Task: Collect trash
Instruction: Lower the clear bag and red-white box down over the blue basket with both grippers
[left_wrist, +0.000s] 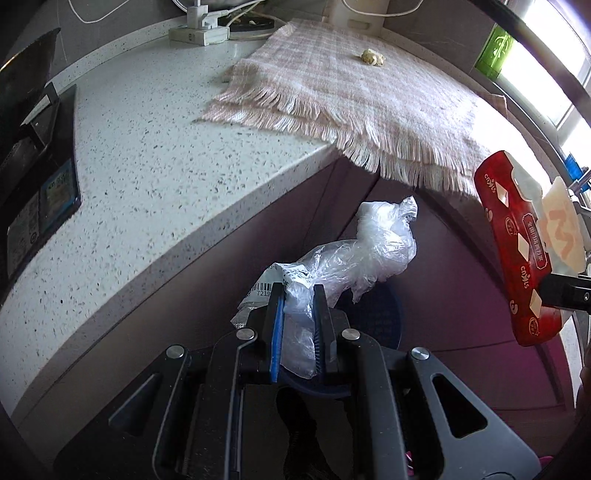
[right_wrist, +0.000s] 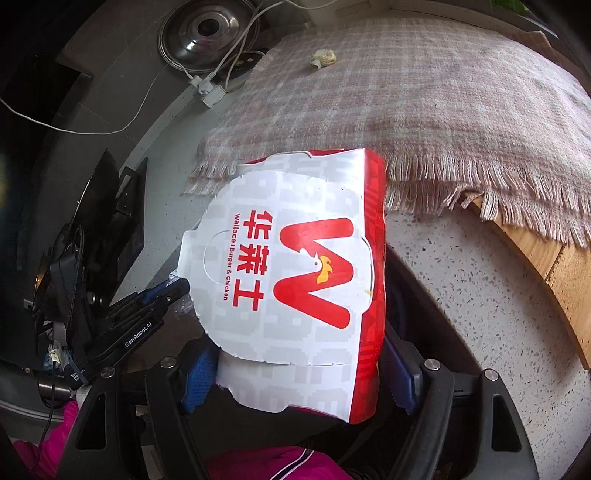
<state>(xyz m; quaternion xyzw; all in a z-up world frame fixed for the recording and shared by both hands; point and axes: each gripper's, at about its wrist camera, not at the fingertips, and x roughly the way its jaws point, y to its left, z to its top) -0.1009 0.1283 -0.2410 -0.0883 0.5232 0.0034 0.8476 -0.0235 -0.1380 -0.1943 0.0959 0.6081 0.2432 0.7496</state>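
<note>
My left gripper (left_wrist: 299, 295) is shut on a crumpled clear plastic bag (left_wrist: 369, 243) with a barcode label, held off the counter edge above a dark blue round bin (left_wrist: 384, 321) below. My right gripper (right_wrist: 295, 369) is shut on a red and white Wallace burger box (right_wrist: 295, 277), which fills the right wrist view; the box also shows at the right of the left wrist view (left_wrist: 517, 240). A small crumpled yellowish scrap (left_wrist: 372, 57) lies on the pink checked cloth (left_wrist: 351, 96); it also shows in the right wrist view (right_wrist: 323, 57).
The speckled white counter (left_wrist: 147, 166) carries a power strip with cables (left_wrist: 199, 29) at the back and a dark appliance (left_wrist: 40, 166) at the left. A metal pot lid (right_wrist: 207, 33) sits at the back. A wooden board (right_wrist: 535, 251) lies under the cloth's fringe.
</note>
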